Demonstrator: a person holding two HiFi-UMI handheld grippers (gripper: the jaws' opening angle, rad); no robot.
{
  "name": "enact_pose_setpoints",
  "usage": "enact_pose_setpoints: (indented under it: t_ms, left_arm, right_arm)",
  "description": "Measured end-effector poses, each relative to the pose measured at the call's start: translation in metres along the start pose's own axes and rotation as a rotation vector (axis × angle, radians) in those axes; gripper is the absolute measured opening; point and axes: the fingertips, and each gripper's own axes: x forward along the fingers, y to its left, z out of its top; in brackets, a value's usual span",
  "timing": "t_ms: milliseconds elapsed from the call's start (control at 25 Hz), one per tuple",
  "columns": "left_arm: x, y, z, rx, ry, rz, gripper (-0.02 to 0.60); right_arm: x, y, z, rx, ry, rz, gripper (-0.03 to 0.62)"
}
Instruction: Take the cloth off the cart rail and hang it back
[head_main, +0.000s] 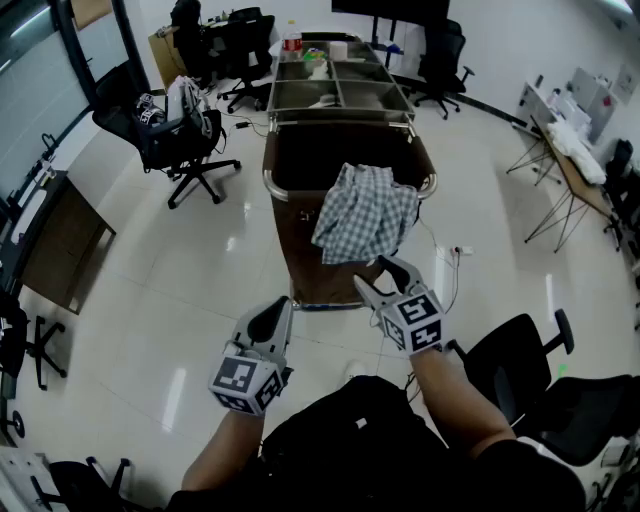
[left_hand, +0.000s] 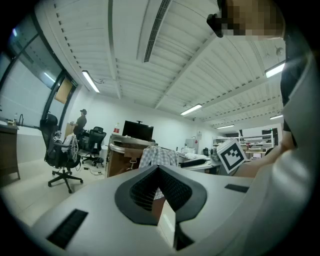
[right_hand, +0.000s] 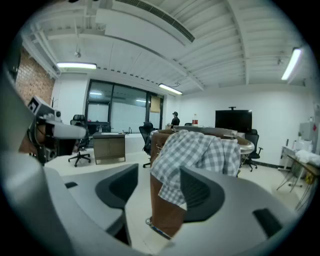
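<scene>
A grey-and-white checked cloth hangs over the near rail of the brown cart. The right gripper view has the cloth straight ahead, draped down the cart's brown wall. My right gripper is just short of the cloth's lower edge. Its jaws are open and hold nothing. My left gripper hangs lower and to the left, away from the cart, with its jaws shut and nothing in them. From the left gripper view, the cloth and cart lie farther off.
A shelf cart with bins stands behind the brown cart. A black office chair is at the left, another close on my right. A low cabinet is at the far left, a folding table at the right.
</scene>
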Motion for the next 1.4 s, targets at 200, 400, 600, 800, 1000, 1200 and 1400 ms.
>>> enact_pose_setpoints:
  t_ms: [200, 400, 600, 800, 1000, 1200, 1400]
  left_arm:
    - [0.009, 0.014, 0.001, -0.007, 0.003, 0.042, 0.000]
    - [0.023, 0.020, 0.004, -0.025, -0.002, 0.062, 0.000]
    - [0.028, 0.018, 0.006, -0.031, 0.009, 0.060, 0.000]
    - [0.021, 0.018, 0.003, -0.033, 0.009, 0.051, 0.000]
    - [0.003, 0.007, 0.003, -0.021, 0.022, 0.020, 0.000]
    - [-0.021, -0.010, -0.003, -0.006, 0.030, -0.037, 0.000]
    - [-0.036, -0.028, 0.002, 0.024, 0.020, -0.074, 0.000]
  right_arm:
    - [0.039, -0.019, -0.011, -0.062, 0.060, -0.027, 0.377]
    - [0.068, -0.029, -0.011, -0.051, 0.065, 0.001, 0.376]
    - [0.071, -0.033, -0.009, -0.005, 0.054, 0.006, 0.103]
    - [0.057, -0.028, -0.001, 0.071, 0.022, 0.061, 0.015]
    - [0.017, -0.016, 0.014, 0.151, -0.042, 0.070, 0.015]
    - [-0.033, 0.012, 0.018, 0.225, -0.118, 0.094, 0.015]
    - [-0.082, 0.040, 0.028, 0.244, -0.186, 0.115, 0.015]
